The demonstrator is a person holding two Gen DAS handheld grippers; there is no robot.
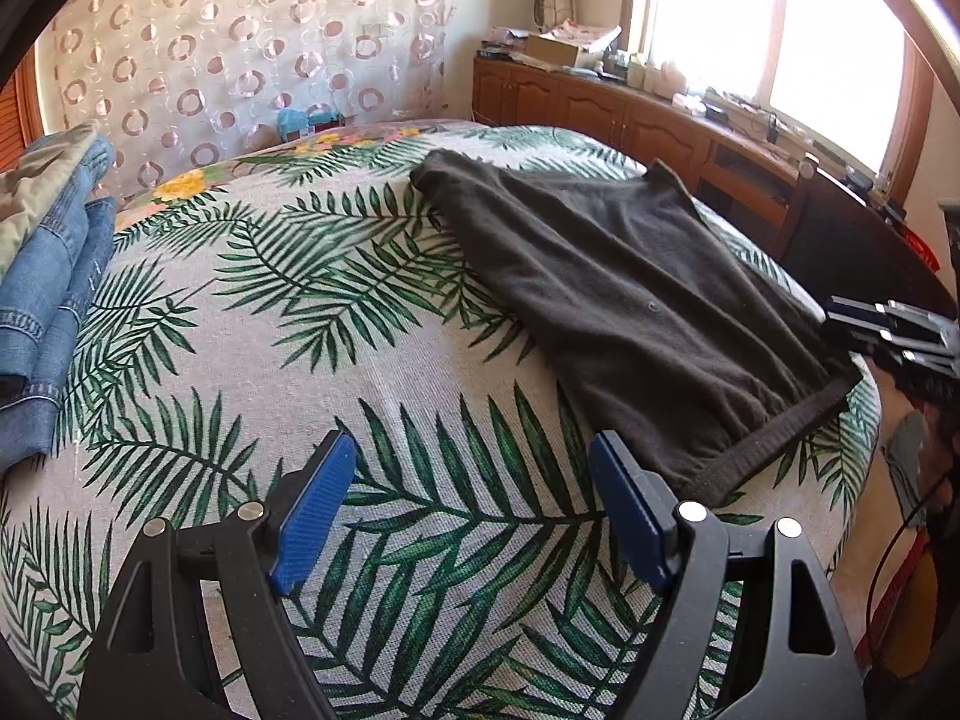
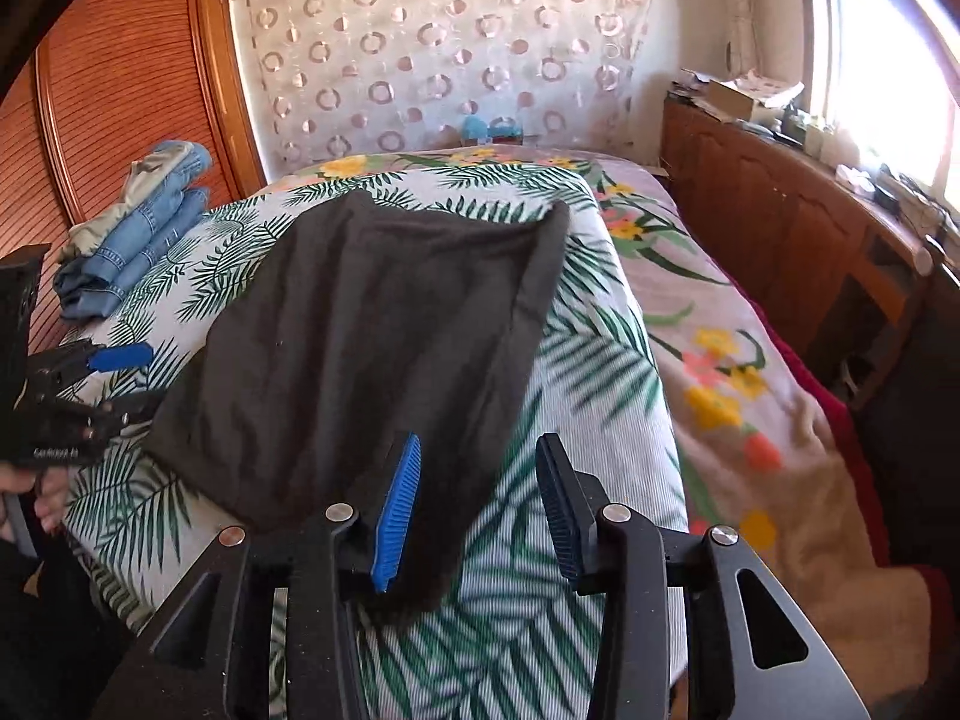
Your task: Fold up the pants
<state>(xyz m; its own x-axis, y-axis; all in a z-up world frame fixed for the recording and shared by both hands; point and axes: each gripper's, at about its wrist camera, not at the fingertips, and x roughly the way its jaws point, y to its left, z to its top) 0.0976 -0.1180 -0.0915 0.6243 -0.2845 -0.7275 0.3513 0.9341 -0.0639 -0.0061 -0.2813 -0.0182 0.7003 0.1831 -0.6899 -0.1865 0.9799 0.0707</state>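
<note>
Bed with palm-leaf cover (image 1: 252, 324), dark pants (image 1: 636, 312) lay folded flat on it toward its right side; folded jeans (image 1: 48, 312) at far left; left gripper (image 1: 474, 510) jaws wide apart, empty; right gripper (image 2: 480, 510) jaws apart, empty, above the pants' near edge.

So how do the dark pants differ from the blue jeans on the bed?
The dark pants are plain charcoal knit; the blue jeans are faded denim. The dark pants lie spread in one flat slab mid-bed; the blue jeans sit stacked at the bed's left edge. Both rest on the leaf-print cover, ungripped.
</note>
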